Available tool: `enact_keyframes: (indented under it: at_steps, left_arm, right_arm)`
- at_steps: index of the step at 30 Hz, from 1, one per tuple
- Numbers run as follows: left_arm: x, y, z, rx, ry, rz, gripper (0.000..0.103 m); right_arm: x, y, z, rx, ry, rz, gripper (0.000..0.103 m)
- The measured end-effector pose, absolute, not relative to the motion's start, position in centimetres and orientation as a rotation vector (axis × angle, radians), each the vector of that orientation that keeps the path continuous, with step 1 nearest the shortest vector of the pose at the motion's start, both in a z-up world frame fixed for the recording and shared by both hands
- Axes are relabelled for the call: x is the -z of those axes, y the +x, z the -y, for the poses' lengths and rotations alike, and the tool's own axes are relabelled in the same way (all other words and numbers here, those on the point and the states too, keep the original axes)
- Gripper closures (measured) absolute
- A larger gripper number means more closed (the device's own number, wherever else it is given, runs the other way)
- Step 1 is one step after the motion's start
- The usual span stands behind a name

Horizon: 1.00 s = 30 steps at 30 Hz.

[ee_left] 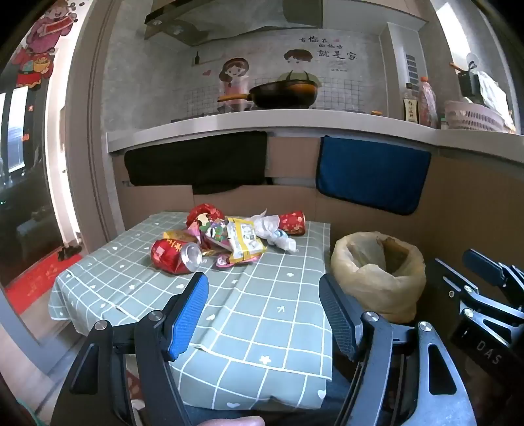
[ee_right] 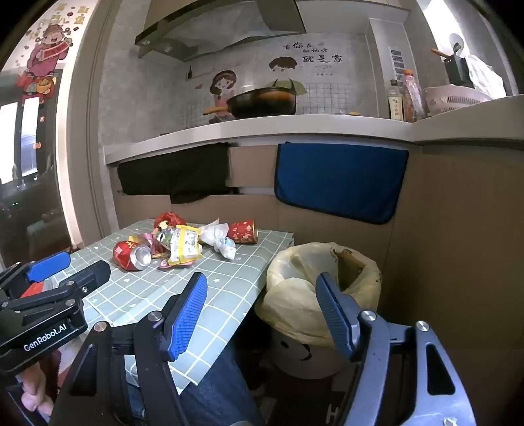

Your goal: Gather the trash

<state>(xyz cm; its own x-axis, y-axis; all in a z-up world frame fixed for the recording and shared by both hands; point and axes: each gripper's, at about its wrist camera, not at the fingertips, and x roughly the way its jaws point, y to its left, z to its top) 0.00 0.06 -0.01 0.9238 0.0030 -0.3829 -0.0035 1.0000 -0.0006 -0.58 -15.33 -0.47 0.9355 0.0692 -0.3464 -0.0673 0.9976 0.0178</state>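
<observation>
Your bench wears a green checked cloth in a kitchen, a wok on the counter behind. At its far end lies the trash pile: two crushed red cans, crumpled wrappers, white tissue. Beside the bench stands one lined bin. Your left gripper and right gripper hold their jaws spread, empty.

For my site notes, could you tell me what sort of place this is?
Most likely a home kitchen: a wok sits on the counter under a range hood, with condiment bottles nearby.
</observation>
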Motion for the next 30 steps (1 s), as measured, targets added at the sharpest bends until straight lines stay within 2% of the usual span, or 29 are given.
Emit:
enact_keyframes:
  at_steps: [30]
  left_arm:
    - [0.41,0.13,-0.23,-0.004,0.008,-0.392,0.033]
  right_arm:
    - [1.14,-0.31,15.39,-0.075,0.018,-0.366,0.036]
